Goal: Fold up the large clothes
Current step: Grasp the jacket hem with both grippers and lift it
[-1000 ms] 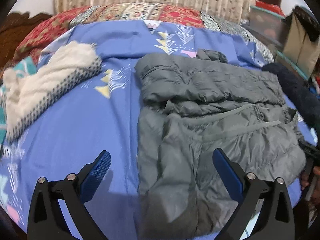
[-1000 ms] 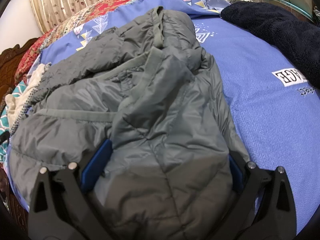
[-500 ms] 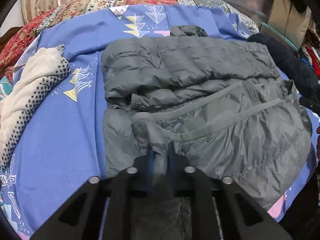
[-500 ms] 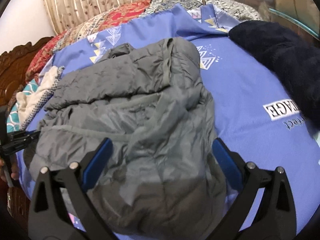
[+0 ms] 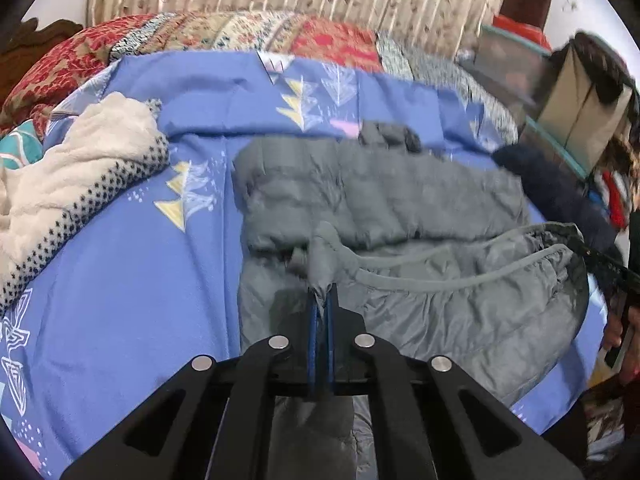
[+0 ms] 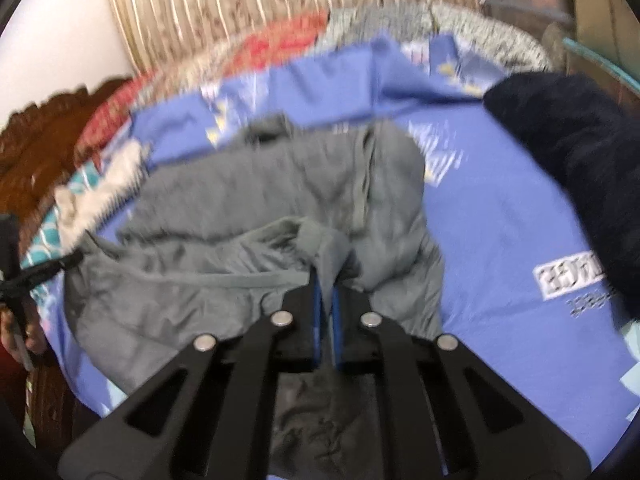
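A grey puffer jacket (image 5: 400, 216) lies partly folded on the blue patterned bedsheet (image 5: 132, 280). My left gripper (image 5: 320, 292) is shut on a pinch of the jacket's near hem at its left side and lifts it off the bed. In the right wrist view the same jacket (image 6: 248, 208) fills the middle, and my right gripper (image 6: 326, 276) is shut on a fold of its hem at the right side. The lifted hem runs between the two grippers. The right wrist view is blurred.
A cream knitted garment (image 5: 68, 176) lies at the left of the bed. A dark navy fleece (image 6: 580, 152) lies at the right. A patchwork quilt (image 5: 224, 36) and striped headboard cushion sit at the back. A carved wooden bed frame (image 6: 44, 152) is at the left.
Both grippers were open a second ago. The left shut on the jacket hem first, then the right shut on it too. Both now lift the hem.
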The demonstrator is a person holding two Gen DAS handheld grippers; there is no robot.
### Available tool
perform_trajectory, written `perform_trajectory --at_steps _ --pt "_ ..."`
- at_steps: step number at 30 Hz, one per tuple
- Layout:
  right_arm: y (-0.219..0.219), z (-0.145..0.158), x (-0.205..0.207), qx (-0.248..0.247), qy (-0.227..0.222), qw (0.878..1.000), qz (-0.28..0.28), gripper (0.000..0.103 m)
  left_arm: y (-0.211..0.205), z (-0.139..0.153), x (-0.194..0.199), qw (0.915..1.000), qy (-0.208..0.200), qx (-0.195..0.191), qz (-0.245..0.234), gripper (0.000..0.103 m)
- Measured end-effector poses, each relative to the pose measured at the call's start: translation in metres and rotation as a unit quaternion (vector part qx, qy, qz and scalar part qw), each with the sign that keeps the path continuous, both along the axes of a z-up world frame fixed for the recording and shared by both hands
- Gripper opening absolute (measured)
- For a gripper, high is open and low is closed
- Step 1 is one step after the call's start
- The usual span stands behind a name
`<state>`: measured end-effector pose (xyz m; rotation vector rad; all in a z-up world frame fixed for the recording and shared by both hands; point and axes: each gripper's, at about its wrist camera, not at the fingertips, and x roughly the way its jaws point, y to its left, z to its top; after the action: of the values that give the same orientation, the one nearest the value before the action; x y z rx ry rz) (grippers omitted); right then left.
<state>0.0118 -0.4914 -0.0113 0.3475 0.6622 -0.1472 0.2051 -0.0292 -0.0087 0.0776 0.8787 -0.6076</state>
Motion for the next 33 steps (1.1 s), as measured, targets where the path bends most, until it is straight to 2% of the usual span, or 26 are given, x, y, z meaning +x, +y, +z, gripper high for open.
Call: perform_trajectory --at_steps 5,10,15,17,20,22,23,24,25,26,29,31,32,33 --pt "-0.014 0.045 0.005 0.004 -0.058 0.998 -0.008 0.004 0.000 0.034 0.021 0.9990 -0.019 -0.040 0.009 0.027" --pt "-0.035 0.077 0.056 -0.021 -0.073 0.997 -0.017 0.004 -0.014 0.069 0.063 0.9976 -0.041 -0.051 0.022 0.027" --pt "-0.057 0.077 0.135 -0.030 -0.043 0.998 -0.030 0.004 -0.049 0.083 0.124 0.9979 -0.049 -0.024 0.035 0.027" --pt "-0.066 0.068 0.165 -0.033 -0.023 0.998 -0.041 0.004 -0.070 0.077 0.155 0.9978 -0.046 0.000 0.048 0.027" --pt "-0.082 0.031 0.217 -0.029 0.048 0.996 -0.063 0.005 -0.092 0.048 0.191 0.9959 -0.023 0.048 0.073 0.027" --pt "-0.087 0.003 0.241 -0.032 0.093 0.992 -0.074 0.011 -0.105 0.017 0.213 0.9920 0.009 0.090 0.088 0.027" --pt "-0.089 -0.012 0.249 -0.036 0.114 0.989 -0.081 0.022 -0.110 0.003 0.221 0.9893 0.023 0.109 0.095 0.027" --pt "-0.092 -0.021 0.253 -0.037 0.125 0.988 -0.086 0.041 -0.115 -0.016 0.228 0.9854 0.038 0.133 0.100 0.027" --pt "-0.095 -0.029 0.254 -0.036 0.131 0.986 -0.094 0.049 -0.117 -0.027 0.229 0.9831 0.043 0.147 0.101 0.027" --pt "-0.099 -0.033 0.251 -0.031 0.125 0.986 -0.102 0.057 -0.119 -0.035 0.232 0.9806 0.045 0.162 0.101 0.029" --pt "-0.106 -0.021 0.233 -0.022 0.077 0.990 -0.118 0.058 -0.116 -0.034 0.234 0.9806 0.040 0.164 0.100 0.032" --pt "-0.094 0.009 0.212 -0.042 0.016 0.992 -0.115 0.058 -0.105 -0.013 0.235 0.9840 0.031 0.135 0.112 0.033" --pt "-0.085 0.020 0.206 -0.045 -0.003 0.994 -0.097 0.058 -0.099 -0.006 0.235 0.9855 0.027 0.120 0.116 0.034" --pt "-0.064 0.035 0.197 -0.053 -0.029 0.997 -0.052 0.058 -0.088 0.012 0.230 0.9877 0.017 0.090 0.126 0.034"
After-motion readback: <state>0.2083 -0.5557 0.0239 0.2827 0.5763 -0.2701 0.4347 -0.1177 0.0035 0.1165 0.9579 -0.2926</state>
